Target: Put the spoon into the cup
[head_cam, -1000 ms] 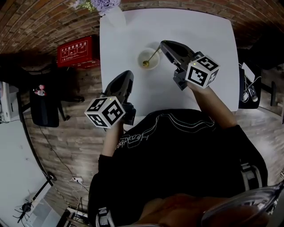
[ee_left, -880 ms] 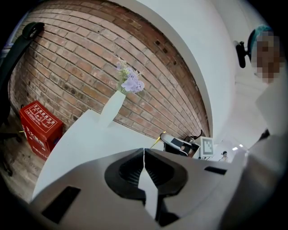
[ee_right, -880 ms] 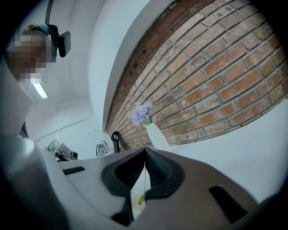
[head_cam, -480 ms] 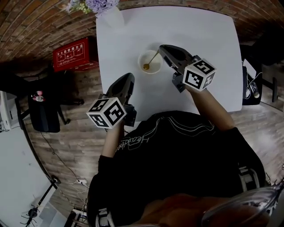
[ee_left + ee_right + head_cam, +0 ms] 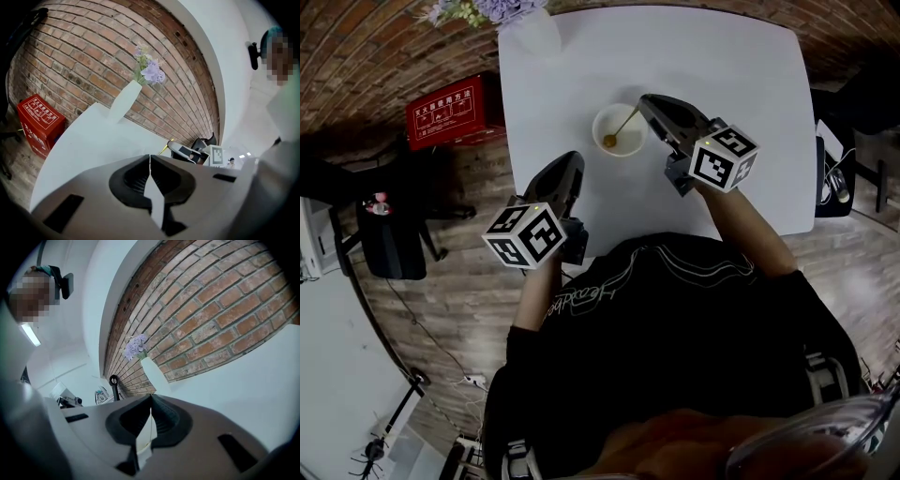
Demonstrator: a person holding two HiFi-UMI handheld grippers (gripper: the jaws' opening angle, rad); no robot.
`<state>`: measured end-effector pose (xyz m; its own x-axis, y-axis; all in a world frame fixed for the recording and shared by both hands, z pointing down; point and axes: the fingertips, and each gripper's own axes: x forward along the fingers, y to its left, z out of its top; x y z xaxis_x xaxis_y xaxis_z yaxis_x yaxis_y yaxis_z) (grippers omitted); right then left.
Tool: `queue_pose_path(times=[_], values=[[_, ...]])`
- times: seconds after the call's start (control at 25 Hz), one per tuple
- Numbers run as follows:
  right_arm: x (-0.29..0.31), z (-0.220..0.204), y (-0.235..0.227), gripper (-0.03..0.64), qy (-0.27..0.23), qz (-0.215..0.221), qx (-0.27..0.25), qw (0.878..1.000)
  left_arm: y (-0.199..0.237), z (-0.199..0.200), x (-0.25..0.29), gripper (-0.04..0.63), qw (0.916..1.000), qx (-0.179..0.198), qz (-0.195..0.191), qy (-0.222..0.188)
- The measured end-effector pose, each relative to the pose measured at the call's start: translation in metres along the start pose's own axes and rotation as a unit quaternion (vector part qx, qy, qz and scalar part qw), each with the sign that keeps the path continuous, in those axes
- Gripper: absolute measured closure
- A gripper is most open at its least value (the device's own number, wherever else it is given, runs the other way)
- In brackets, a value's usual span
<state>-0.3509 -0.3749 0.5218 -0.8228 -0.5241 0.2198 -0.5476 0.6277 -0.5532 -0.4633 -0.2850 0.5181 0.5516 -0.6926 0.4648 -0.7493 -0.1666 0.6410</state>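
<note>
A white cup [image 5: 617, 129] stands on the white table [image 5: 722, 66]. The bowl of a gold spoon [image 5: 619, 127] lies inside it, and the handle slants up to the right. My right gripper [image 5: 644, 99] is shut on the top of that handle, just right of the cup's rim. In the right gripper view its jaws [image 5: 150, 397] meet and the spoon is hidden below them. In the left gripper view the handle [image 5: 165, 147] runs up to the right gripper [image 5: 185, 152]. My left gripper [image 5: 572, 161] hangs over the table's near left edge, shut and empty [image 5: 150, 157].
A white vase of purple flowers [image 5: 530, 23] stands at the table's far left corner. A red box [image 5: 455, 108] sits on the wooden floor to the left of the table. A brick wall runs behind the table.
Both grippers have come down slightly toward the table. The spoon's bowl stays inside the cup, with the right gripper still on the handle.
</note>
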Motion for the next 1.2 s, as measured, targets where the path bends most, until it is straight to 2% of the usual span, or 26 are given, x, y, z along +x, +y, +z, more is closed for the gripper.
queue_pose_path(times=[0.6, 0.72, 0.84, 1.0, 1.2], values=[[0.002, -0.006, -0.018, 0.61, 0.005, 0.002, 0.017, 1.0, 0.0, -0.005, 0.005, 0.588, 0.9999, -0.009, 0.006, -0.004], [-0.003, -0.004, -0.022, 0.518, 0.0, 0.0, 0.02, 1.0, -0.004, -0.006, 0.003, 0.588, 0.9998, -0.008, 0.011, -0.016], [-0.016, 0.0, -0.025, 0.497, -0.002, -0.014, 0.019, 1.0, -0.01, -0.009, -0.006, 0.588, 0.9995, -0.01, 0.017, -0.026], [-0.038, 0.008, -0.021, 0.5, 0.002, -0.022, 0.007, 1.0, -0.021, -0.016, -0.018, 0.588, 0.9988, -0.015, 0.024, -0.039], [-0.083, 0.032, 0.002, 0.568, -0.025, -0.004, -0.019, 0.999, -0.052, -0.026, -0.029, 0.588, 0.9979, -0.017, 0.019, -0.06]])
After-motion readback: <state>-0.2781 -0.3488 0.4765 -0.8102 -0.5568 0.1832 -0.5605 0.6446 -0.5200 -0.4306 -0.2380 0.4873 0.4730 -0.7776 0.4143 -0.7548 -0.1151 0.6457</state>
